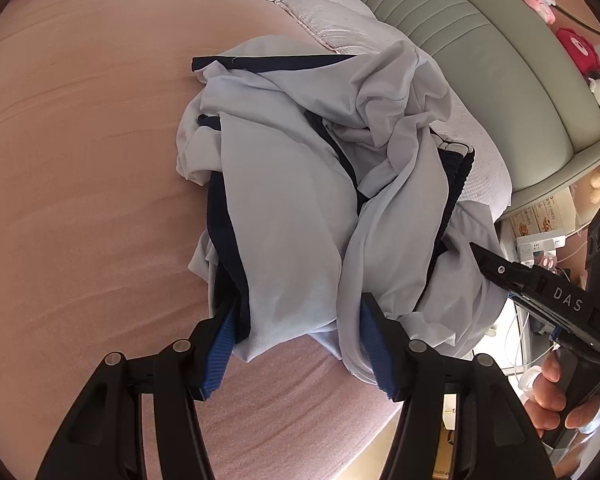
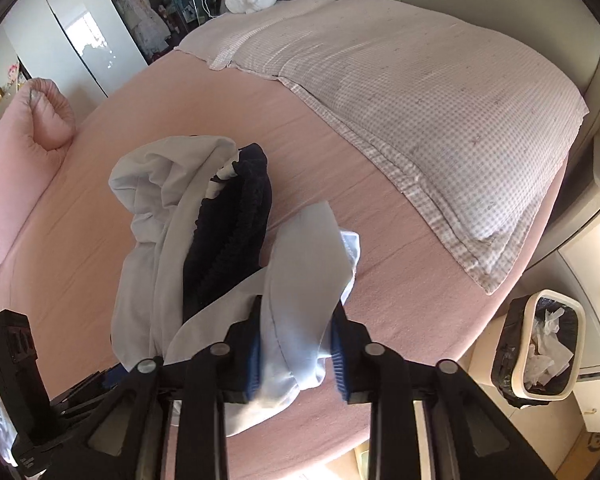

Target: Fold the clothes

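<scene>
A crumpled white garment [image 1: 284,200] with navy trim and a dark ribbed band [image 2: 228,232] lies on the pink bed sheet [image 1: 80,160]. My left gripper [image 1: 298,340] stands at its near edge. A thick bunch of the cloth fills the gap between its blue pads, which press on it from both sides. In the right wrist view my right gripper [image 2: 298,360] is shut on a white fold of the same garment [image 2: 152,240], lifted a little off the sheet. The left wrist view shows the right gripper [image 1: 482,256] from the side at the garment's right edge, with a hand [image 1: 556,392] on its handle.
A checked pillow [image 2: 420,120] lies along the grey padded headboard [image 1: 480,48]. A rolled pink quilt [image 2: 20,160] sits at the bed's far left. Beside the bed stand a lined waste bin [image 2: 540,344] and plush toys [image 1: 576,44]. The bed's edge runs just below both grippers.
</scene>
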Demonstrator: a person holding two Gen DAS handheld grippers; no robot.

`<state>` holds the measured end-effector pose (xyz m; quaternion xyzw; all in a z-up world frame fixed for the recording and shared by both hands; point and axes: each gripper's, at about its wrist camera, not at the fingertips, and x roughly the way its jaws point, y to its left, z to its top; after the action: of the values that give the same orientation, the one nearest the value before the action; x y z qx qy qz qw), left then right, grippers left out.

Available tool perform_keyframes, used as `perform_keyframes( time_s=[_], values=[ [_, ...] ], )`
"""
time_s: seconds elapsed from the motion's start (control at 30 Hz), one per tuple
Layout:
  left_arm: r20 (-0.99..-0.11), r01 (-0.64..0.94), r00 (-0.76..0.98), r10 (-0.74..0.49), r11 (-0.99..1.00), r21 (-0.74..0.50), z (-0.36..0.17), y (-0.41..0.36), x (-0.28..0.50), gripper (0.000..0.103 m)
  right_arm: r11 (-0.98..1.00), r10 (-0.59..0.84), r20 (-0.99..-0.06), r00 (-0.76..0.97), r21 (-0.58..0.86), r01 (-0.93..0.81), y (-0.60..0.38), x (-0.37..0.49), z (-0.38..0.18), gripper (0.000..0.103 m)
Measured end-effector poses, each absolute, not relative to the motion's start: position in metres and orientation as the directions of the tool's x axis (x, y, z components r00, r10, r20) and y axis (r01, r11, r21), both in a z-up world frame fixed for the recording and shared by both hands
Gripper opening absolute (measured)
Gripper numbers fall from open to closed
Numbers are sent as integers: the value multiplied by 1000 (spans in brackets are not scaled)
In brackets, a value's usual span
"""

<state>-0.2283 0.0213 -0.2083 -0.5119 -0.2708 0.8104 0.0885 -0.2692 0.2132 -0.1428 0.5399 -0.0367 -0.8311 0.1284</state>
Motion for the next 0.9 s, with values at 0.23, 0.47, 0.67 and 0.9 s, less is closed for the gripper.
perform_keyframes(
  time_s=[0.23, 0.47, 0.67, 0.9],
  values=[
    [-793, 172, -450, 412, -831, -529, -203, 22, -221, 74, -930, -362, -858, -365, 304, 208, 222, -255, -149, 10],
    [-770, 282, -461, 441, -750, -598, -202, 4, -200, 80, -876, -470, -825, -313, 391, 283, 215, -244, -141, 10],
    [-769, 204, -465, 438, -793, -575, -181, 20, -193, 80, -814, -550, -796, -253, 442, 377, 194, -220, -134, 10],
    [-737, 134, -492, 464, -796, -590, -154, 28, -173, 81, -763, -594, -783, -184, 477, 436, 164, -197, -140, 10]
  ],
)
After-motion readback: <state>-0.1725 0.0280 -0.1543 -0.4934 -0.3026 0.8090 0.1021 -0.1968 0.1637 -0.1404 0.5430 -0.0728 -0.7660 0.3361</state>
